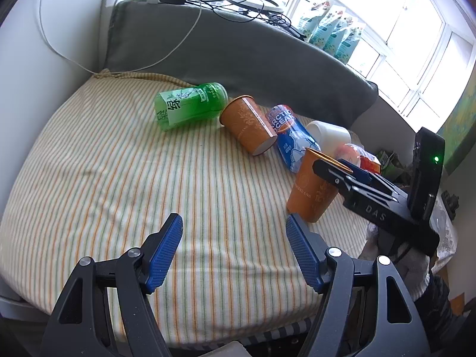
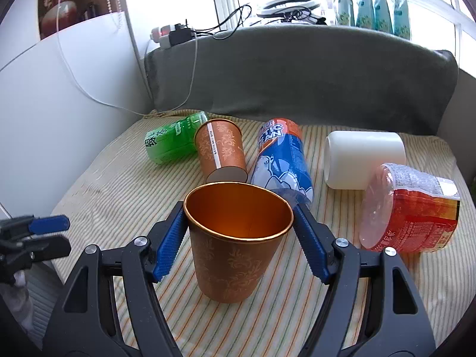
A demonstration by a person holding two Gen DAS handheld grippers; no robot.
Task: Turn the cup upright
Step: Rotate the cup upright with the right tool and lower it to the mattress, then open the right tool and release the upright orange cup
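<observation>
Item: orange cup (image 2: 236, 238), paper, floral print. Location: lower centre of the right wrist frame, base down on the striped cushion (image 2: 297, 312); in the left wrist frame it sits at centre right. Orientation: mouth up, long axis close to vertical with a slight lean; rim faces the camera, so I see down into the bare inside

Right tool (image 2: 238, 238): my fingers flank the cup just below the rim, one on each side. The left pad looks to touch the wall; on the right a thin gap may remain. I cannot tell whether it grips or has let go

Left tool (image 1: 233, 250): spread wide, holding nothing, over bare cushion at lower centre of its frame, apart from the cup

Progress, as judged: this cup appears done, standing on its own base. Left to do: release cleanly and draw back without tipping it, since the cushion is soft

Other stock, all lying on their sides:
- second orange cup (image 2: 221, 151), centre of frame, base toward the camera; may be the next to flip
- green bottle (image 2: 174, 141), left of it
- blue bottle (image 2: 282, 160), right of it
- white cup (image 2: 364, 159), upper right
- red-labelled tub (image 2: 410, 208), right edge
</observation>
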